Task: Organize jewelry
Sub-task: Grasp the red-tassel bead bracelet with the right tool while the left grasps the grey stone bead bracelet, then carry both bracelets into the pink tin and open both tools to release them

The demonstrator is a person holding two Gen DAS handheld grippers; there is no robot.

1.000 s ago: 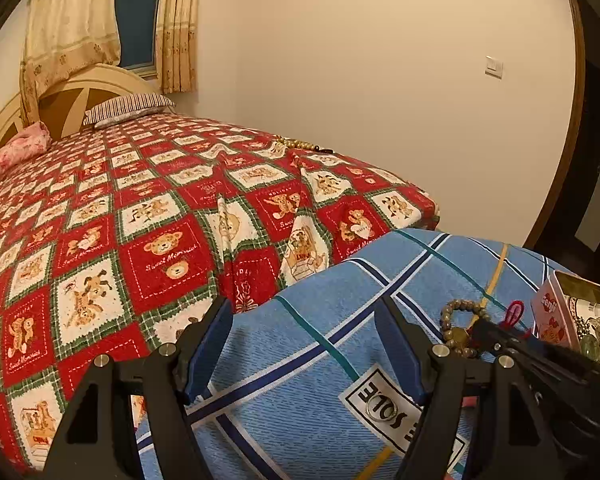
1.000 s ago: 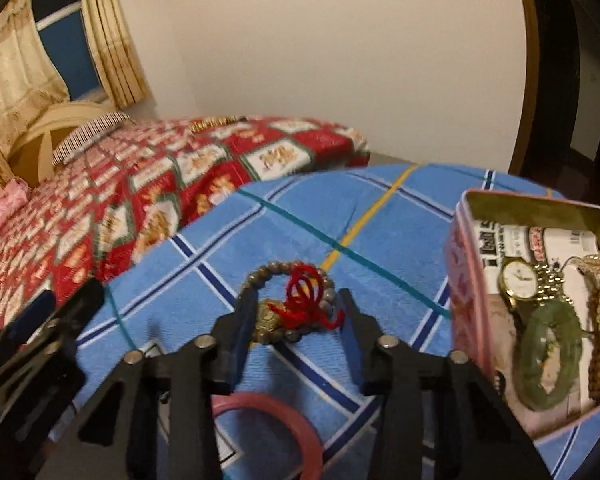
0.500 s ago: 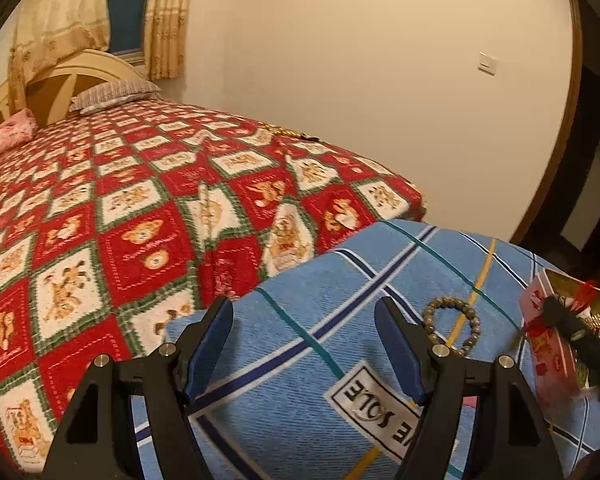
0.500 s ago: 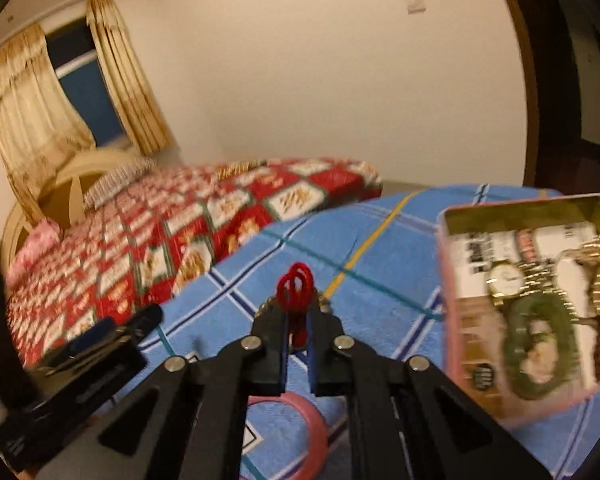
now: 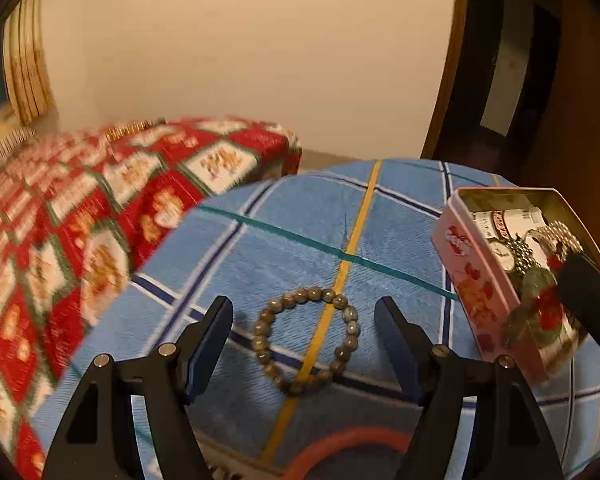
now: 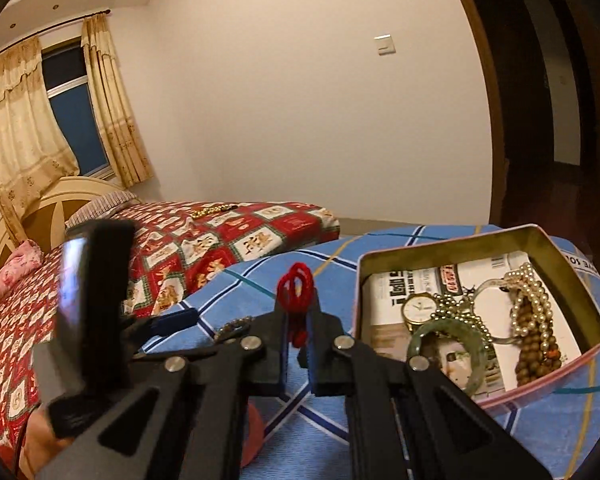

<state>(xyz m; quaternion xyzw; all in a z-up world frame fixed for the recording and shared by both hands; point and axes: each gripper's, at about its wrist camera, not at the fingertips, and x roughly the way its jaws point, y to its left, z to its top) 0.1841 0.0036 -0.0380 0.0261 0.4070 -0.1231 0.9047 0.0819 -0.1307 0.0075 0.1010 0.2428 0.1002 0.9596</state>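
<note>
Left gripper [image 5: 304, 334]: jaws spread, straddling beaded bracelet [image 5: 306, 340]; light, floppy; pinch one side.
Right gripper [image 6: 296, 330]: jaws pinching red cord [image 6: 296, 284] beside tin [image 6: 540, 236].

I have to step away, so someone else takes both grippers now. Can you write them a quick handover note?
Right gripper: shut on the red cord loop, lifted beside the open tin.
Left gripper: open, empty, jaws either side of the bead bracelet lying on the blue blanket.
Done: watch, green bangle, pearl and bead strands in the tin.
Left: drop the red piece in, then the bead bracelet and the red ring.
</note>
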